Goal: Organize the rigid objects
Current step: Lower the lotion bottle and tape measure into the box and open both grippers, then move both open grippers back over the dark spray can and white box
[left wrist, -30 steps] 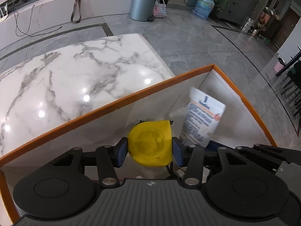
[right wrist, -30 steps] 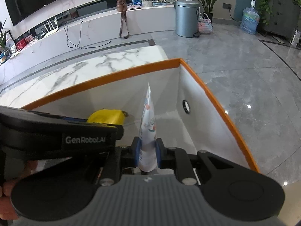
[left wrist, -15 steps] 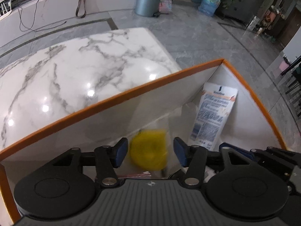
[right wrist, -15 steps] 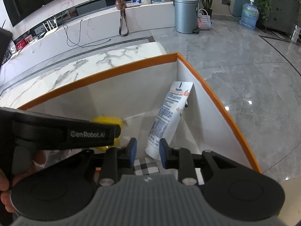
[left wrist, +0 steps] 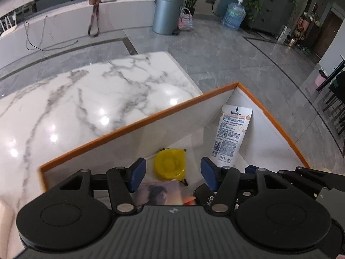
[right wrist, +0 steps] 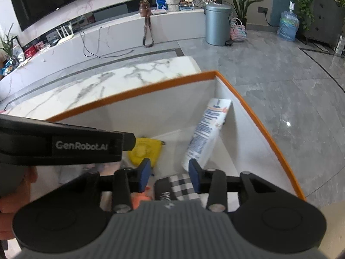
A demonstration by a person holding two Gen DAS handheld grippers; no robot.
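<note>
— What are the left tongs (left wrist: 173,173) doing?
— Gaping wide over the box, gripping nothing. The yellow tape measure (left wrist: 170,164) lies on the box floor between the blue pads (left wrist: 138,173), touching neither.
— And the right tongs (right wrist: 169,172)?
— Their jaws have just been opening; a moderate gap, empty. The lotion tube (right wrist: 207,133) leans at their one o'clock, its foot just beside the right pad, clear of it.
— Where does the tube end up?
— In the far right corner of the orange-rimmed box (left wrist: 133,125), top against the wall. A checked black case (right wrist: 176,186) lies at six o'clock below the right tongs.
— And the box?
— On the marble worktop (left wrist: 90,99), at its right end.
</note>
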